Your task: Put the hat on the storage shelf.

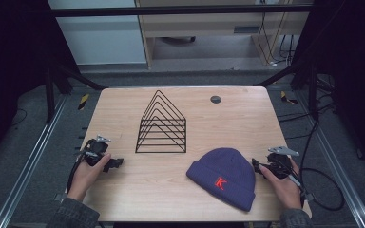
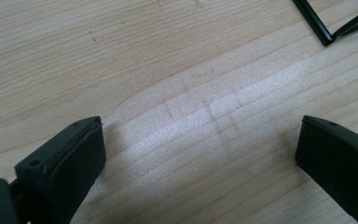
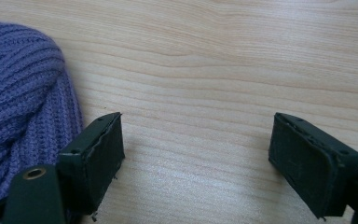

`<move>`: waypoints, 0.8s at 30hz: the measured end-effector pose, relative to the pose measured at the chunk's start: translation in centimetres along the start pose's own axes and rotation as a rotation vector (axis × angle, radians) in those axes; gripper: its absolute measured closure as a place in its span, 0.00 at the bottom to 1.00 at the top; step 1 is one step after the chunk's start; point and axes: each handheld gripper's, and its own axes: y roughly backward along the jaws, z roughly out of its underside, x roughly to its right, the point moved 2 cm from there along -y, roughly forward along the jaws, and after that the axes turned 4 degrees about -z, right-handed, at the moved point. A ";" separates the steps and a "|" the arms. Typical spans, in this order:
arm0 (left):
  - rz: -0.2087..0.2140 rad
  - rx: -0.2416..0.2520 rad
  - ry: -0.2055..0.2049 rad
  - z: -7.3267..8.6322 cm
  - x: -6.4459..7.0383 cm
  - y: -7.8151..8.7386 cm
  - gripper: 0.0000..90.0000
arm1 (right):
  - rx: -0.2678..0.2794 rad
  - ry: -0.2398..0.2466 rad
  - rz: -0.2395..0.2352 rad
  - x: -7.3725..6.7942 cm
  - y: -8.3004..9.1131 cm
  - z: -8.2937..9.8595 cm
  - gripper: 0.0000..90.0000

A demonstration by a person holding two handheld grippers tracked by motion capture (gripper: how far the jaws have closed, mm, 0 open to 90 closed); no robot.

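Observation:
A purple knit beanie [image 1: 224, 176] with a red K on its cuff lies flat at the front right of the wooden table [image 1: 228, 123]. My right gripper [image 1: 257, 166] rests just right of it, open, jaws over bare wood; the beanie [image 3: 18, 102] lies beside its left jaw. A black wire rack [image 1: 162, 126] of triangular dividers stands at the table's middle. My left gripper [image 1: 116, 163] sits at the front left, open and empty, low over the wood [image 2: 196, 116], with a corner of the rack [image 2: 328, 32] ahead at the upper right.
A small dark round cap [image 1: 216, 99] is set into the tabletop at the back right. Black cables [image 1: 323, 190] trail off the right edge. Metal frame rails run along both sides, and a cabinet [image 1: 209, 28] stands beyond the table.

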 end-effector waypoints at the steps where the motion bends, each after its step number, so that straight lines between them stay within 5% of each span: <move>1: -0.004 0.000 -0.002 0.0 0.1 0.0 0.00 | -0.002 0.000 0.001 0.0 0.0 0.0 0.20; 10: -0.003 0.003 0.003 0.0 0.2 -0.1 0.00 | -0.051 -0.022 0.000 0.2 0.4 -0.3 0.20; 20: 0.002 -0.001 -0.006 0.0 0.3 0.0 0.00 | 0.009 0.013 0.033 -0.6 1.5 -1.1 0.21; 24: 0.001 0.000 -0.008 0.1 0.4 0.0 0.00 | -0.001 0.020 0.007 -1.6 1.6 -2.1 0.20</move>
